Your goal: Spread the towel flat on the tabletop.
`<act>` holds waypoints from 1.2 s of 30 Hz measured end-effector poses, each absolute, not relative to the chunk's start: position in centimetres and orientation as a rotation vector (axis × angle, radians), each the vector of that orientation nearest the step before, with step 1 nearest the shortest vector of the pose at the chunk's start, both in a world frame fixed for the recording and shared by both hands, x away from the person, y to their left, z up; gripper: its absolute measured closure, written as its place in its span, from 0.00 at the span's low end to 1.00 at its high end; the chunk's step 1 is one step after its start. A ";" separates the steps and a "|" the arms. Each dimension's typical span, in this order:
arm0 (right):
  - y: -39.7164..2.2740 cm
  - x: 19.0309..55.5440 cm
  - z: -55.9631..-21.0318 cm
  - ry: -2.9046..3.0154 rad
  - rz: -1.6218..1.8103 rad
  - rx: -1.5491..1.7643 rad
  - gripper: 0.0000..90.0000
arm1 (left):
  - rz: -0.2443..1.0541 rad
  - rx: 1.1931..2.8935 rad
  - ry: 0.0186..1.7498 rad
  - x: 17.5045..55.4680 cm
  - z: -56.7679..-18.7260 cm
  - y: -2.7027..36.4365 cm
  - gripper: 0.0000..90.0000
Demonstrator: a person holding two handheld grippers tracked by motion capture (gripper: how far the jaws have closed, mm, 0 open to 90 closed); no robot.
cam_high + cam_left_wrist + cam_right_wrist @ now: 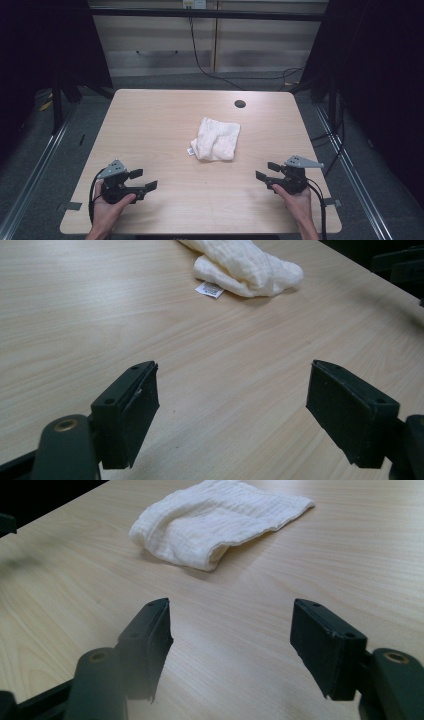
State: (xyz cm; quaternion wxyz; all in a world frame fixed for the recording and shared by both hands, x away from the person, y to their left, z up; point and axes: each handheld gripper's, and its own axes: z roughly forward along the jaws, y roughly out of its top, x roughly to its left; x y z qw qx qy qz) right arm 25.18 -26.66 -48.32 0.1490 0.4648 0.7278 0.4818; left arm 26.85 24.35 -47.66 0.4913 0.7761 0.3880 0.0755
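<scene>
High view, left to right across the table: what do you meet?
Left tool with jaws open, white cloth, round hole in the table, right tool with jaws open.

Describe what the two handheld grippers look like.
Both the left gripper and the right gripper are black, each with two flat rectangular jaws, a grey three-cornered plate on top and a black cable trailing back. The forearms are bare, with no sleeves in view.

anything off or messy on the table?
Only the white woven cloth: it lies rumpled and loosely folded mid-table on the light wooden table, skewed to its edges, small label sticking out. No spill or damage visible.
</scene>
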 end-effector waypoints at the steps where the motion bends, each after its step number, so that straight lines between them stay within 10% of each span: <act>1: -26.6 25.2 -48.3 2.102 1.392 1.332 0.38 | 0.183 1.884 0.942 26.9 -47.7 24.4 0.23; 36: -19.6 34.7 -46.3 2.469 1.313 1.083 0.66 | 0.177 1.953 0.910 29.0 -47.5 23.2 0.29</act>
